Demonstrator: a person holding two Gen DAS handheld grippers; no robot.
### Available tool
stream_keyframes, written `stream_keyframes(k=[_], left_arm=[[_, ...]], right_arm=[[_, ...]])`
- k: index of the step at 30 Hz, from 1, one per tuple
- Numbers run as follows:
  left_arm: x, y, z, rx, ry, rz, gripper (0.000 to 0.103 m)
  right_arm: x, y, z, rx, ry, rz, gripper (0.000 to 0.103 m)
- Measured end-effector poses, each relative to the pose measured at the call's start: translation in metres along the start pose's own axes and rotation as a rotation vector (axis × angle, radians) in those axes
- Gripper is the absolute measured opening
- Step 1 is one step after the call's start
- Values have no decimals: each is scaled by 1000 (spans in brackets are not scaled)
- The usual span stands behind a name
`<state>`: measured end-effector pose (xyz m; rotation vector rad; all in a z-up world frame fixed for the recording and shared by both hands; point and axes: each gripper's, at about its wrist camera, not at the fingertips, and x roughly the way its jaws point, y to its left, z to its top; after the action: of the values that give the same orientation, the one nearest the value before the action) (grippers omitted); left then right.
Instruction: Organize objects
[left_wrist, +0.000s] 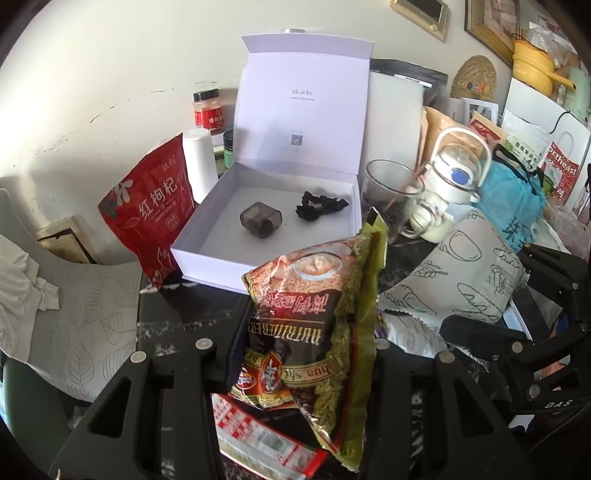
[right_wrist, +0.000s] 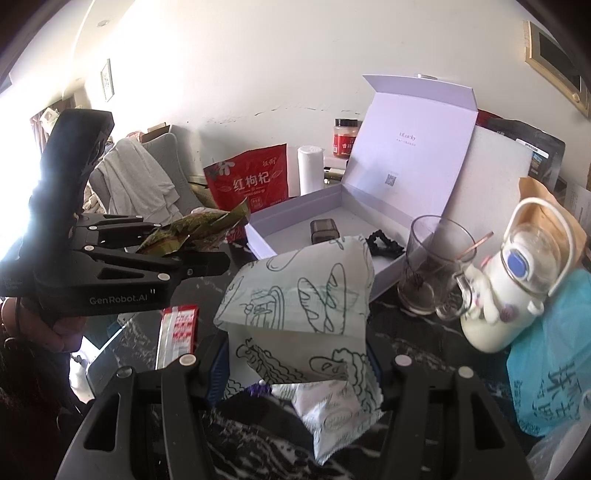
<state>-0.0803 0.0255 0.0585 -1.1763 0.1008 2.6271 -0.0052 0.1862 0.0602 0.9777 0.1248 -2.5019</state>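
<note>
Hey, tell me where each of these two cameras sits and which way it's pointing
Left wrist: on the left gripper, looking down along its fingers over the held oatmeal packet toward the open white box; the right gripper shows at right.
Right wrist: on the right gripper, facing the held bread-print packet and the box; the left gripper and a hand show at left.
Shared: box, red goji bag, glass mug.

Daylight blown out at right-wrist view's left edge, fisheye-bent dark corners, soft focus throughout
</note>
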Motion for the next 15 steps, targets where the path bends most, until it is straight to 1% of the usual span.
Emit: stream_keyframes(k=[5,10,15], left_arm=[[18,8,16,2,1,-1,41],[35,14,33,8,-2,-1,41],[53,21,50,22,-11,24,41]], right_arm=[[16,-10,21,2,-8,-11,59],[27,-18,34,2,-14,-17,59],[45,-26,48,2,-10,-23,59]])
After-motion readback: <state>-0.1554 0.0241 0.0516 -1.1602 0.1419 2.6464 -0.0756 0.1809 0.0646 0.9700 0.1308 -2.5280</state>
